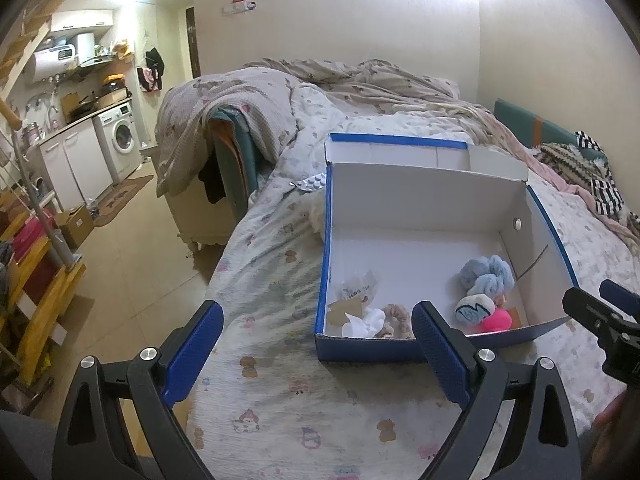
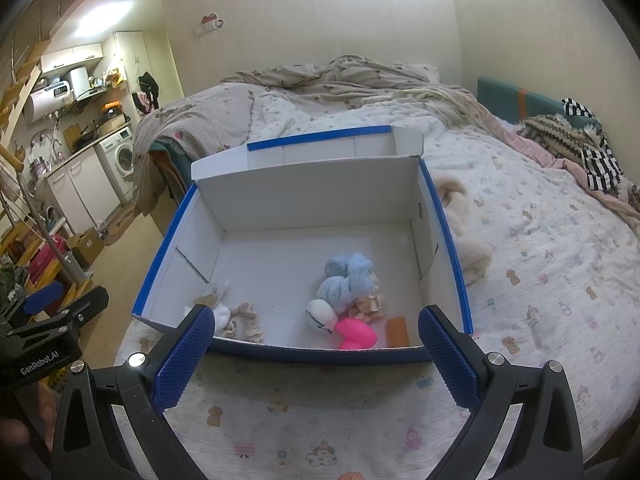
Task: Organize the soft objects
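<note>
Left gripper (image 1: pixel 318 354) and right gripper (image 2: pixel 316 354): jaws spread, empty. Box (image 2: pixel 444 216) on bed (image 2: pixel 532 248) holds blue scrunchies (image 2: pixel 346 282); pink item (image 2: pixel 356 332), possibly a sponge, near its front wall.

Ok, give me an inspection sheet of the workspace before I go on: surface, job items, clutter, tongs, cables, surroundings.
Surface: bed with printed quilt, rumpled towards the far end.
Job's things: open blue box on the quilt, holding a blue fluffy scrunchie, a white plush piece, a pink item, a beige scrunchie and paper scraps; a cream fluffy item lies outside, against the box's right wall.
Clutter: blister pack by the box's far left corner; striped clothes at the bed's far right.
Tongs: left tongs open, empty; right tongs open, empty, both short of the box's near wall.
Cables: nothing seen.
Surroundings: washing machine and kitchen counter to the left.
</note>
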Demonstrator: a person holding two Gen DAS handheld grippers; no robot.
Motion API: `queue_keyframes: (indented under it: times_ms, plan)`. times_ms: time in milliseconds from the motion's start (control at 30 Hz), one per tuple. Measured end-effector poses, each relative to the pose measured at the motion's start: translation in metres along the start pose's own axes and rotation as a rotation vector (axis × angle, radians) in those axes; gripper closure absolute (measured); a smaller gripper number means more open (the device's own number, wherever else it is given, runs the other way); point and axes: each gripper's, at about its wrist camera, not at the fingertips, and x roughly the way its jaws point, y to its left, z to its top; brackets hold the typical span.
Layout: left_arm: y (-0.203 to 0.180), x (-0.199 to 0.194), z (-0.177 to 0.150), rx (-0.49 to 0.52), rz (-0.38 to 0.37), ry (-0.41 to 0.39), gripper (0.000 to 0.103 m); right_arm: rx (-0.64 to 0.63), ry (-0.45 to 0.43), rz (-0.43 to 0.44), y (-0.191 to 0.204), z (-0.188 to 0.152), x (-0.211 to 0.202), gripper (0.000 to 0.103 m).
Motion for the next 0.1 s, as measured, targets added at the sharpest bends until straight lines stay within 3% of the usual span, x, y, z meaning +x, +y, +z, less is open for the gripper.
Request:
queue_keyframes:
  times_ms: [100]
  plan:
    - [0.0019,0.0034,-0.0008,-0.005,-0.016,0.018,0.008,-0.005,0.007,0.003,-0.0012,0.0001,0.0004,0.0]
